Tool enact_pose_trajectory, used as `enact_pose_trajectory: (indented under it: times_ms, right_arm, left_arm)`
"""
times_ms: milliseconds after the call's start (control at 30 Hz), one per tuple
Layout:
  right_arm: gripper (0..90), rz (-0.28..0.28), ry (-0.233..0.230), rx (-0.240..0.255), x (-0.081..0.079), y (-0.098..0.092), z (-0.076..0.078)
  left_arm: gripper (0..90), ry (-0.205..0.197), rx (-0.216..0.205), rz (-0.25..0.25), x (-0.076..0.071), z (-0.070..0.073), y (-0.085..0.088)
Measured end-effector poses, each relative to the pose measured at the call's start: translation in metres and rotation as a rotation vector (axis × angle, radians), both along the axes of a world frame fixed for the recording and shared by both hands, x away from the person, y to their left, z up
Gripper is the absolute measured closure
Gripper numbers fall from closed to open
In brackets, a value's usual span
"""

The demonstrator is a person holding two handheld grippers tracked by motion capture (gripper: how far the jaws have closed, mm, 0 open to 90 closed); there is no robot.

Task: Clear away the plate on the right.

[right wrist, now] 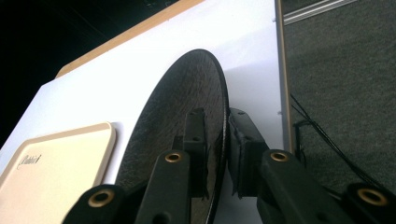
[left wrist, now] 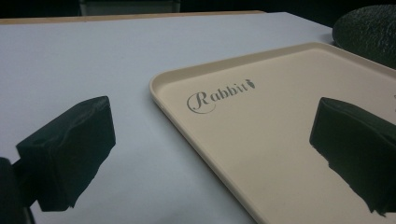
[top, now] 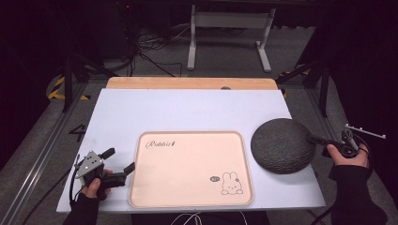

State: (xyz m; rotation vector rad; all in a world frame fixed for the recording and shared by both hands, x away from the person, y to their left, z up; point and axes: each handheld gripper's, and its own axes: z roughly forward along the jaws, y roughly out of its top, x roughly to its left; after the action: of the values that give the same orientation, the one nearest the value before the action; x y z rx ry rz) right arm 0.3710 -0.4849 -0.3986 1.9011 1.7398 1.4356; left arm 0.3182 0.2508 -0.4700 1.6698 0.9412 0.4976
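My right gripper (right wrist: 217, 154) pinches the dark plate (top: 283, 145) by its thin right-hand rim at the frame's right; it seems stiff, rough-skinned, weighty and liable to tip.

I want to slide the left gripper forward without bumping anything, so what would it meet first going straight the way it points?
Probably the beige tray. The left gripper is open, pointing at the tray's near left edge, with one jaw already above the tray. Depth is unclear, so it might pass just over the rim.
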Motion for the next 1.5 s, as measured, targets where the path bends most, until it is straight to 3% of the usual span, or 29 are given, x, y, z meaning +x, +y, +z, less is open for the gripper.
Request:
enact_pose_trajectory:
  times_ms: [333, 600, 767, 1300, 1500]
  right_arm:
    - [73.1, -0.009, -0.023, -0.010, 0.000, 0.006, 0.000]
    - [78.2, -0.013, -0.004, -0.003, 0.001, 0.006, 0.001]
    - [85.2, -0.027, 0.034, 0.015, 0.001, 0.006, 0.002]
    - [88.1, -0.004, 0.048, 0.086, 0.000, 0.004, 0.004]
    - [88.4, -0.004, 0.043, 0.057, -0.002, 0.010, 0.012]
  left_arm:
    - [0.9, 0.005, 0.005, -0.001, 0.000, 0.000, 0.000]
    - [0.9, 0.005, 0.007, -0.001, 0.000, 0.000, 0.000]
    - [0.9, 0.005, 0.007, -0.001, 0.000, 0.000, 0.000]
    - [0.9, 0.004, 0.006, -0.002, 0.000, 0.000, 0.000]
    - [0.9, 0.002, 0.006, -0.002, 0.000, 0.000, 0.000]
